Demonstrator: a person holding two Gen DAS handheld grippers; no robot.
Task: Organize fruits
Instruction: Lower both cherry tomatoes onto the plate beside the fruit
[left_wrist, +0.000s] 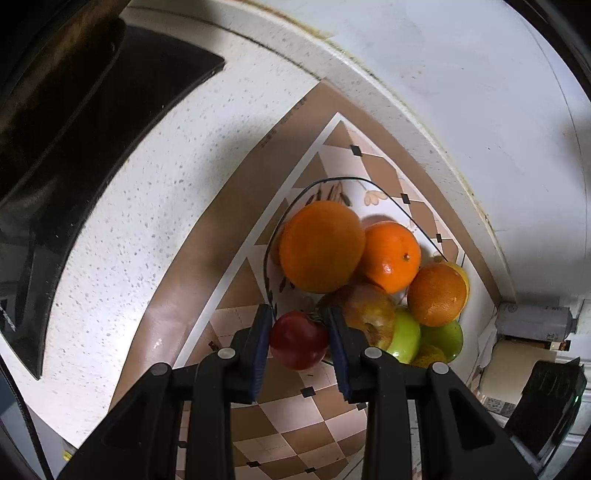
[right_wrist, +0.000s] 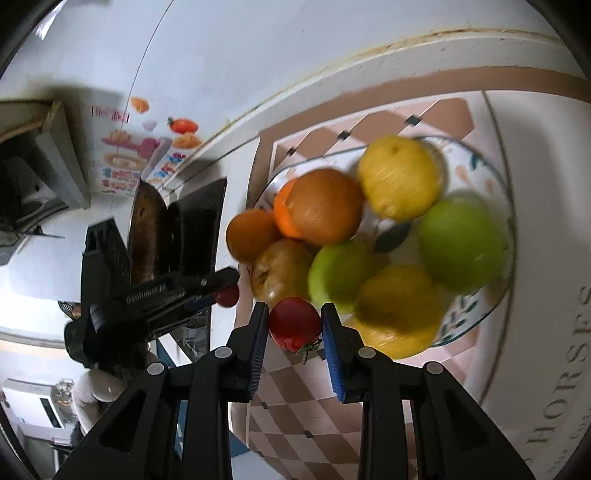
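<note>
My left gripper (left_wrist: 300, 334) is shut on a red tomato (left_wrist: 298, 340) and holds it just beside the near rim of a patterned glass bowl (left_wrist: 334, 192). The bowl holds oranges (left_wrist: 321, 246), a brownish apple (left_wrist: 371, 314) and green apples (left_wrist: 441, 338). My right gripper (right_wrist: 293, 326) is shut on a second red tomato (right_wrist: 294, 324) with a green stem, over the same bowl (right_wrist: 469, 306)'s near edge. That view shows oranges (right_wrist: 324, 206), lemons (right_wrist: 400, 177) and green apples (right_wrist: 461, 243). The left gripper (right_wrist: 218, 291) with its tomato also shows there at left.
The bowl stands on a brown and pink checked placemat (left_wrist: 280, 417) on a speckled white counter (left_wrist: 147, 184). A black stovetop (left_wrist: 92, 147) lies at the left. A white wall (left_wrist: 461, 74) runs behind. A gloved hand (right_wrist: 96, 391) holds the left gripper.
</note>
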